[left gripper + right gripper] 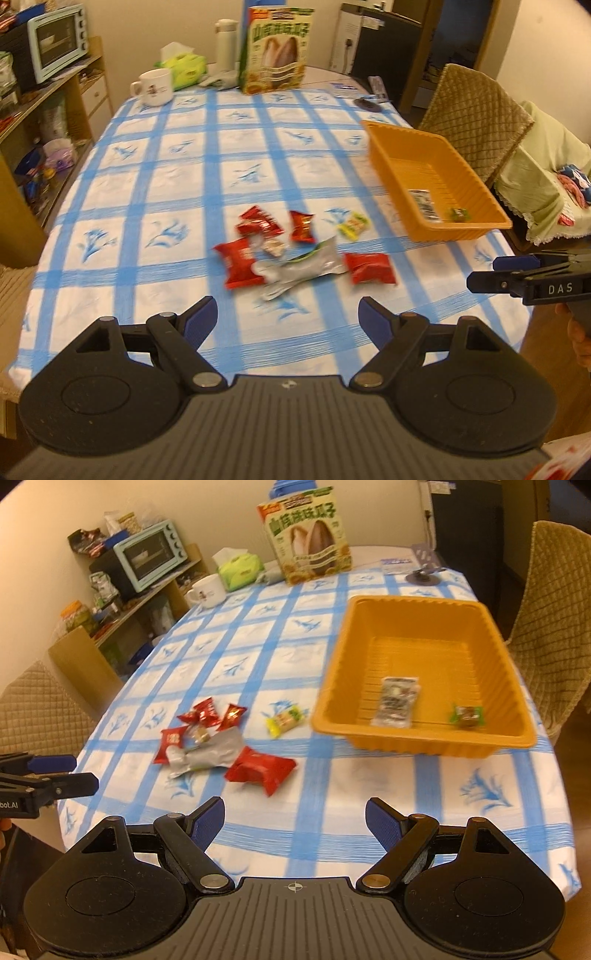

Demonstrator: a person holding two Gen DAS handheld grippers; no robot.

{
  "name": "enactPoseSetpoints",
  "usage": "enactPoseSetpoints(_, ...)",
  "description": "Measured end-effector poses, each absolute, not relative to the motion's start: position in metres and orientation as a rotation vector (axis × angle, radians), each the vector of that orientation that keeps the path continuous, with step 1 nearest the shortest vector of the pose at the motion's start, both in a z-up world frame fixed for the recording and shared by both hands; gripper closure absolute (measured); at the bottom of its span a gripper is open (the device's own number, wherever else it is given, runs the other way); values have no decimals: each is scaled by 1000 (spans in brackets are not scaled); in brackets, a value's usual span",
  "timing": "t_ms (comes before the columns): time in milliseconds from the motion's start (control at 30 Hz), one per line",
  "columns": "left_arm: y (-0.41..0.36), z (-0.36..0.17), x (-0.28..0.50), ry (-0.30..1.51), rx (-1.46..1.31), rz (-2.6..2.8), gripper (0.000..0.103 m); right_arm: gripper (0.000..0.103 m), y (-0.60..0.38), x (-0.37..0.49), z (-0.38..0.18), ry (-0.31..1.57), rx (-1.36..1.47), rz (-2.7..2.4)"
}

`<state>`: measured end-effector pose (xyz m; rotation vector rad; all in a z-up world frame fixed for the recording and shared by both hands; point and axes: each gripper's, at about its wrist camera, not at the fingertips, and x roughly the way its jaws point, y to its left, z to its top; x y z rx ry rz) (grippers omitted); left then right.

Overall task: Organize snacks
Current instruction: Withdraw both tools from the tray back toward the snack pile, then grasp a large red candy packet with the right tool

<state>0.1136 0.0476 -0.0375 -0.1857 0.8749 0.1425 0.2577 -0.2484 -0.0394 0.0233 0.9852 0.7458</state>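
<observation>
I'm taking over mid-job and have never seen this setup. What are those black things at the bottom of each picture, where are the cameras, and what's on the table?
They are hand-held two-finger grippers, one per hand, each carrying a camera looking along its fingers. One picture comes from the left gripper, the other from the right gripper. Both stand open and hold nothing. On the blue checked tablecloth lie loose snacks: red packets, a silver pouch and a yellow candy. The orange tray already holds a grey packet and a green-wrapped sweet. A sunflower seed box stands at the far end.
</observation>
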Motion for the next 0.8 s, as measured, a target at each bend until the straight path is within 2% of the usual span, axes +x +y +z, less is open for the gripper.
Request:
enactPoseSetpoints(133,65,-42,106,878,-195,175,21,20,-230,255,-47,965,-10,782)
enactPoseSetpoints(467,98,-54,101,891,-216,244,21,38,-184,268,-69,901,-110,879)
enactPoseSetpoints(800,116,-67,104,916,-242,278,21,41,-142,290,-96,883,-257,954)
